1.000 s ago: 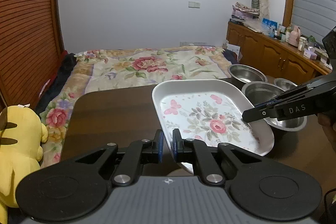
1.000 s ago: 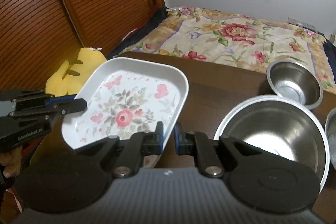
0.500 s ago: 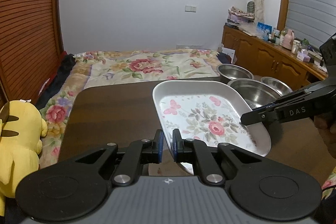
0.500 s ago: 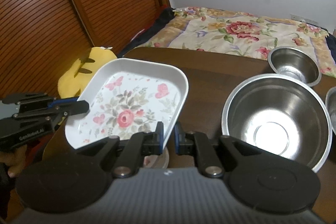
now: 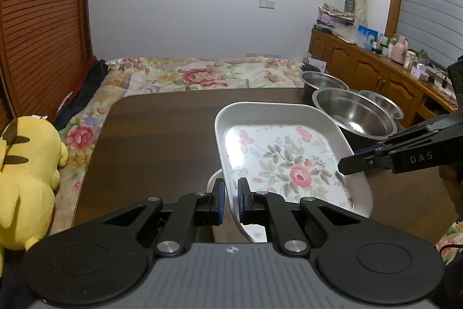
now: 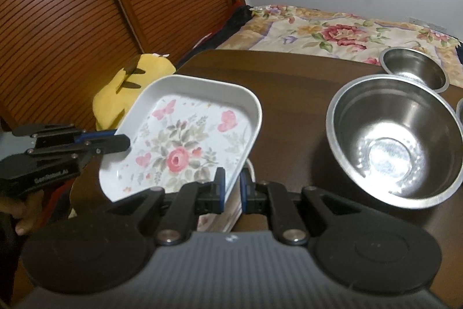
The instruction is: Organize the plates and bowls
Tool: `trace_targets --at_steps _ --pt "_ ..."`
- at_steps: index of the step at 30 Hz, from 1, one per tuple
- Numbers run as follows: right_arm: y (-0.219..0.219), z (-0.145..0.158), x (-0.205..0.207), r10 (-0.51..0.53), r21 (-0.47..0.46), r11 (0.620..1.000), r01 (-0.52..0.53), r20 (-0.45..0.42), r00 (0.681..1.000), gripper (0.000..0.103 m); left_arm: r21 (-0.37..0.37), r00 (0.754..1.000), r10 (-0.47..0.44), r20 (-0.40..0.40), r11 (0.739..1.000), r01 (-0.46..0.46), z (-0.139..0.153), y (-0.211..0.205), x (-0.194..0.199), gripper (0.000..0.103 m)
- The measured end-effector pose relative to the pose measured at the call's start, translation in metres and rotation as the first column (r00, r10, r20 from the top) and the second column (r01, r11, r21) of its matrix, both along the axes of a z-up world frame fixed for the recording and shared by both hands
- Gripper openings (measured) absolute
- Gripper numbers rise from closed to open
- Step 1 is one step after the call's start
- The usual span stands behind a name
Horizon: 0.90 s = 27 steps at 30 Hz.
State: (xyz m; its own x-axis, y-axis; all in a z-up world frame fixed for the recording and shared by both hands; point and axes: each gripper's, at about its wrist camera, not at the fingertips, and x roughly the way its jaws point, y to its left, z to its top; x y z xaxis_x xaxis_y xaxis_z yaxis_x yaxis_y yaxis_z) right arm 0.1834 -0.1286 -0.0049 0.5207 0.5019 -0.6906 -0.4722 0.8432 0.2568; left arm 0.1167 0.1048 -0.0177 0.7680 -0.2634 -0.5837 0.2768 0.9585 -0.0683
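Here the floral plate point(image 5: 285, 161) is held tilted above the dark counter point(image 5: 162, 135), pinched at opposite rims: the left gripper point(image 5: 230, 200) has its fingers closed on the near-left edge, the right gripper point(image 6: 231, 187) likewise clamps the other side. A white dish point(image 6: 231, 217) lies underneath. Three steel bowls point(image 6: 396, 141) stand just beside, a yellow plush toy point(image 5: 26, 181) off the counter's left edge.

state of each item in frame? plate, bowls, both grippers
floral plate: held off the table, tilted, gripped at two opposite rims
left gripper: shut on the plate's near-left rim
right gripper: shut on the plate's opposite rim
large steel bowl: upright on the table, empty
small steel bowl: upright, empty, behind the large one
third steel bowl: upright, mostly hidden
white dish: on the table under the plate, mostly hidden
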Motion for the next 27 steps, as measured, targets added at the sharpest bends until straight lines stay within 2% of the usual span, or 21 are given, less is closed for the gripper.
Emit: trace_targets --at_steps 8,17,20,24,27 --pt "0.004 -0.014 -0.011 0.009 -0.007 1.000 -0.010 -0.009 1.000 0.012 0.006 0.999 0.014 -0.028 1.000 -0.014 -0.013 0.001 -0.008 0.010" --pt "0.004 -0.017 -0.019 0.000 0.000 1.000 0.000 0.013 1.000 0.012 0.024 0.998 0.028 -0.049 0.999 -0.027 -0.025 0.000 -0.005 0.010" --pt "0.003 -0.019 -0.021 -0.016 0.013 1.000 0.016 0.028 0.999 0.012 0.012 0.998 0.034 -0.057 0.999 -0.034 -0.028 0.001 -0.003 0.010" --pt "0.009 -0.024 -0.031 -0.045 -0.005 0.999 0.046 0.093 0.995 0.012 0.006 0.997 0.045 -0.057 0.999 -0.045 -0.031 0.001 -0.003 0.010" --pt "0.009 -0.030 -0.037 -0.080 0.018 0.997 0.078 0.120 0.990 0.013 0.001 0.998 0.042 -0.053 0.999 -0.042 -0.031 0.001 -0.004 0.010"
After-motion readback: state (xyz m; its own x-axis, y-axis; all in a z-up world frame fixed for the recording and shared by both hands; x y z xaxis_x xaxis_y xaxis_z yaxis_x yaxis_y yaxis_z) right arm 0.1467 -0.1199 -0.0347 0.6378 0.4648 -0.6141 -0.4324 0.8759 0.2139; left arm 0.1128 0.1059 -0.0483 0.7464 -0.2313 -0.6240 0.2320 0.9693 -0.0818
